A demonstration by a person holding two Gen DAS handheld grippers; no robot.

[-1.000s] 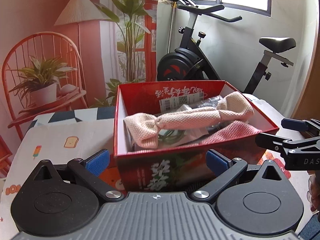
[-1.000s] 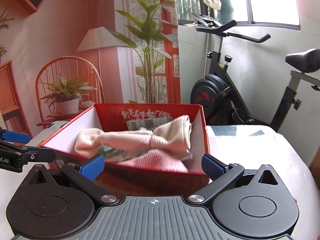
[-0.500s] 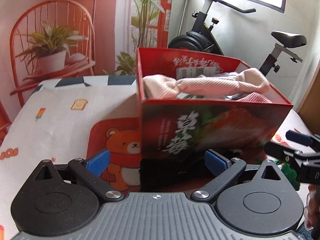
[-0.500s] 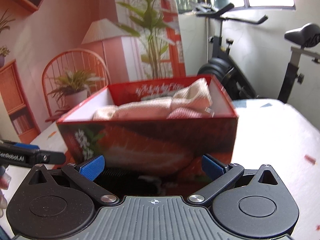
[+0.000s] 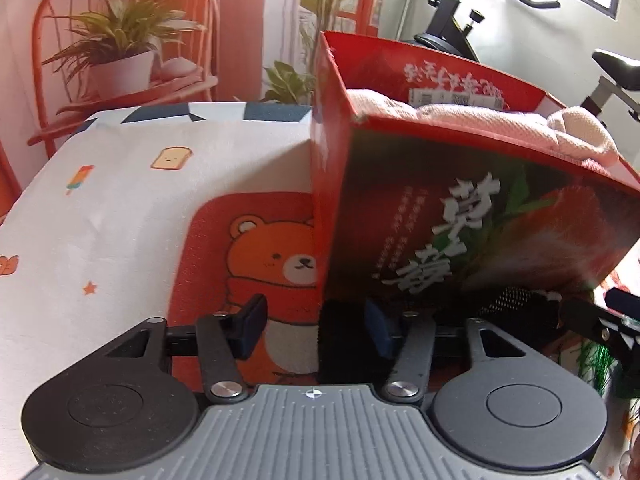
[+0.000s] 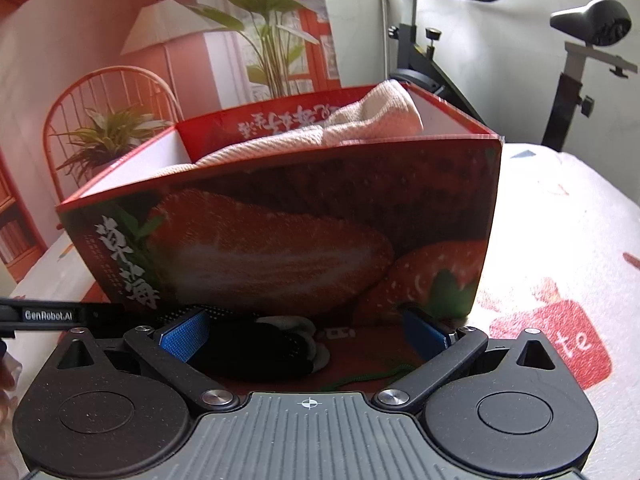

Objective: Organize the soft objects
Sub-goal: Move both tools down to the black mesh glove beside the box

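A red strawberry box (image 5: 460, 216) (image 6: 280, 232) stands on the table and holds pale pink knitted cloths (image 5: 500, 124) (image 6: 376, 120). A black soft item (image 5: 340, 340) (image 6: 260, 348) lies on the table at the foot of the box's front wall. My left gripper (image 5: 316, 328) is low at the box's front left corner, its jaws narrowed around the left end of the black item. My right gripper (image 6: 308, 332) is open, low in front of the box, with the black item's other end between its fingers.
A red bear mat (image 5: 248, 264) lies under the box on a white printed tablecloth (image 5: 100, 208). A green stringy thing (image 5: 596, 364) lies at the right. An exercise bike (image 6: 568, 60) and an orange chair backdrop (image 5: 120, 40) stand behind the table.
Both grippers have dropped from above the box rim to table level at its front. The left jaws have narrowed around the black item.
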